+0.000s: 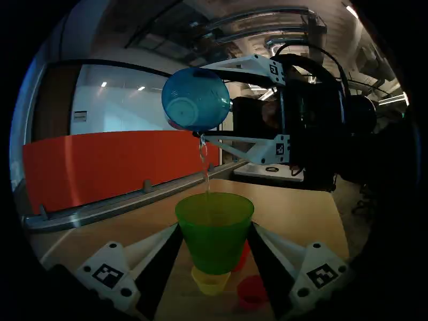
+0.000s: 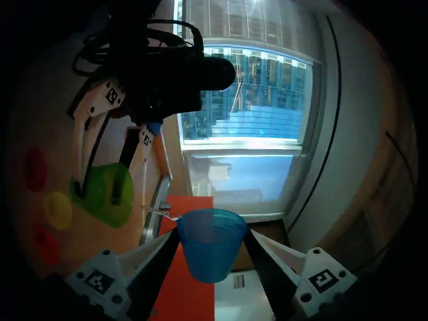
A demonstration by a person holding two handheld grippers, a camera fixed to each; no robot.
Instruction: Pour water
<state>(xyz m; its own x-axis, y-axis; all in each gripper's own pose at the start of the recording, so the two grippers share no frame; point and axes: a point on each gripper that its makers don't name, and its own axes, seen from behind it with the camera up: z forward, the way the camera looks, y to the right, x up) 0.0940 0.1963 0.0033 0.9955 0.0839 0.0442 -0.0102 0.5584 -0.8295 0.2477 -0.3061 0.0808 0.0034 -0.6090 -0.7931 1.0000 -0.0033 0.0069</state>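
Office interior, an orange partition (image 1: 107, 166) and glazing standing behind a wooden bench (image 1: 299, 208). Left tool (image 1: 214, 231) is closed partway, both fingers pressing the sides of the green cup (image 1: 215, 238), which is held upright above the bench toward its near edge. Right tool (image 1: 202, 100) grips the blue cup (image 1: 195, 99) in the same manner, raised above the green cup and tipped well over. A yellow cup (image 1: 210, 282) and a red cup (image 1: 251, 291) stand on the bench beneath, by that near edge. A thin stream of water (image 1: 204, 160) falls from the blue cup's rim into the green cup. Assessment: pouring is in progress. The next move calls for a steady receiving cup and for righting the blue cup before overfill; the fill level cannot be read.
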